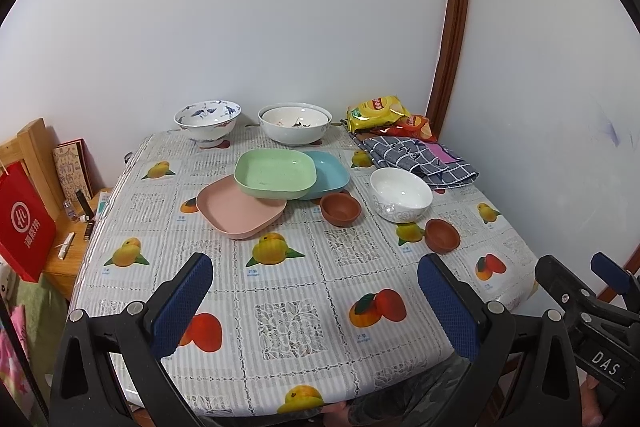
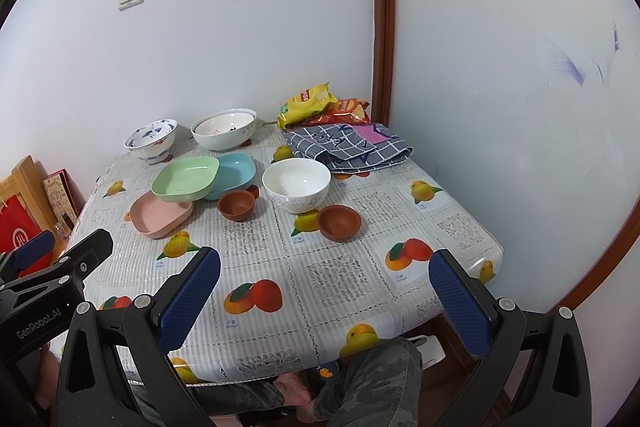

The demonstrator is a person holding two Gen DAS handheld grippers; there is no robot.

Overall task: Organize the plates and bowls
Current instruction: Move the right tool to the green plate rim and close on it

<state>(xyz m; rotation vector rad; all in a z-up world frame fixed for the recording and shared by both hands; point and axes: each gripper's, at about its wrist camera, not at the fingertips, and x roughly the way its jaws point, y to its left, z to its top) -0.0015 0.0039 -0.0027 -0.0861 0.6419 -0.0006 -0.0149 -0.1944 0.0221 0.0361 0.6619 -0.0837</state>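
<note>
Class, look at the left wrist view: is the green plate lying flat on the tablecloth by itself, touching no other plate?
No. The green plate sits tilted on top, overlapping both the pink plate and the blue plate.

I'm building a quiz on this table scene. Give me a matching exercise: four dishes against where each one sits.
Things:
1. green plate
2. pink plate
3. blue-patterned bowl
4. white bowl

Places:
A. far left, by the wall
B. propped on top of two other plates
C. beside the checked cloth
D. lowest plate, nearest the grippers

Pairs: 1-B, 2-D, 3-A, 4-C
</note>
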